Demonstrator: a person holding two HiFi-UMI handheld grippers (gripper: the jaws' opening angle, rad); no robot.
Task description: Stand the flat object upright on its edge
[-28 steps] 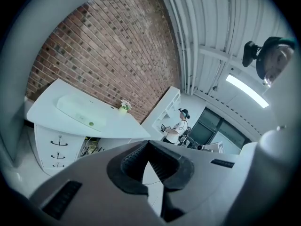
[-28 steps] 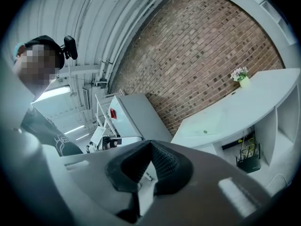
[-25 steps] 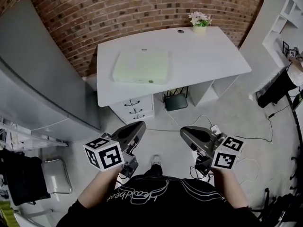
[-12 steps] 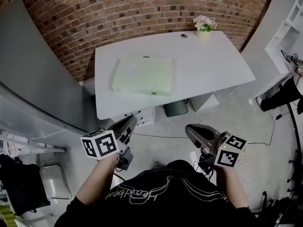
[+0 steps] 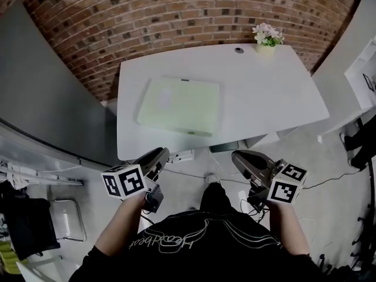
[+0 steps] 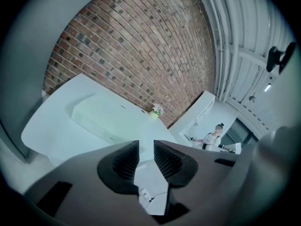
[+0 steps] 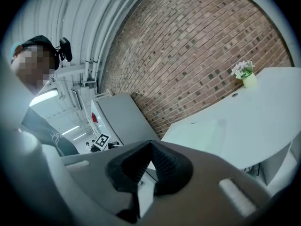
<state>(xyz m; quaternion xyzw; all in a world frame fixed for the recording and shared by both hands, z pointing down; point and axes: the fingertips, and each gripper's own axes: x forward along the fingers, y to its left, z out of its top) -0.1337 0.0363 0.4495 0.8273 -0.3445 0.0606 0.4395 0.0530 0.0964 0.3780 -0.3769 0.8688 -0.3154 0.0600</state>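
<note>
A flat pale green box (image 5: 180, 106) lies face down on the white desk (image 5: 264, 93), toward its left half; it also shows in the left gripper view as the pale box (image 6: 106, 119). My left gripper (image 5: 160, 155) hovers in front of the desk's near edge, short of the box, its jaws opening with nothing between them (image 6: 146, 154). My right gripper (image 5: 238, 157) hangs level with it further right, shut and empty (image 7: 149, 160), also short of the desk.
A small pot of flowers (image 5: 266, 37) stands at the desk's far right corner, against the brick wall (image 5: 176, 16). A grey cabinet (image 5: 41, 98) is left of the desk. Drawers and cables lie under the desk. A person stands far off in the room (image 6: 214, 134).
I have stepped closer to the desk, so it fills more of the head view. Both grippers rose a little toward the desk edge. The left jaws have parted slightly.
</note>
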